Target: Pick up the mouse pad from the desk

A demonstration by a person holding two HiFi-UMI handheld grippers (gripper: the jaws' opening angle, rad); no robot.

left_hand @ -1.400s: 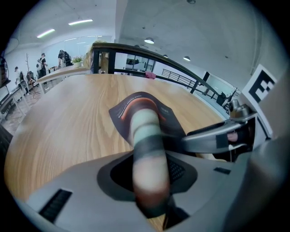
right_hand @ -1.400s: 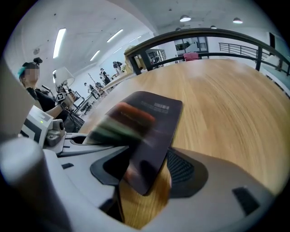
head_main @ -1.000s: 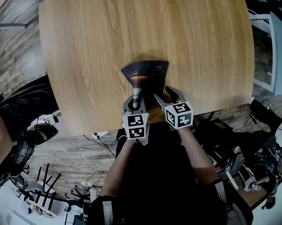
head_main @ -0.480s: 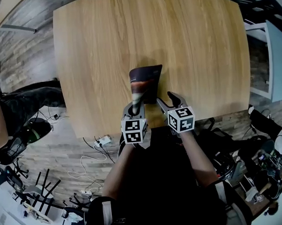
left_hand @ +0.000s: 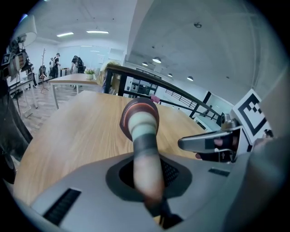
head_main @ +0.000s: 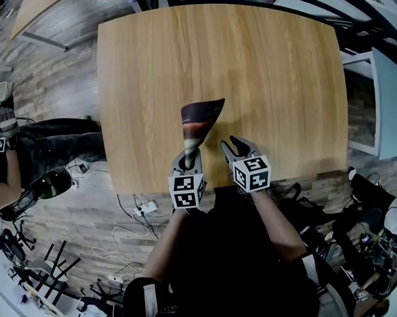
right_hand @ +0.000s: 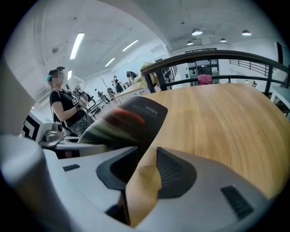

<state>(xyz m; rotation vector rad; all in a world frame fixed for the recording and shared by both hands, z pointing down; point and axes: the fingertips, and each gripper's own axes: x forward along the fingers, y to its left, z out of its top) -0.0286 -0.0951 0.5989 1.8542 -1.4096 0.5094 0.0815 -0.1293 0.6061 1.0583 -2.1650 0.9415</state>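
- Your left gripper (left_hand: pixel 147 181) has its jaws clamped almost together on the near end of the thin, dark mouse pad (left_hand: pixel 139 121) with red and pale bands, which is curled into a roll.
- The mouse pad juts out past those jaws at the centre of the head view, raised over the light wooden desk (head_main: pixel 281 85).
- Your right gripper (right_hand: pixel 142 179) has just been closing its jaws. They stand roughly half apart, with only wood showing in the gap and nothing gripped.
- In the head view, the right gripper sits just right of the left gripper, near the desk's lower edge and apart from the mouse pad.
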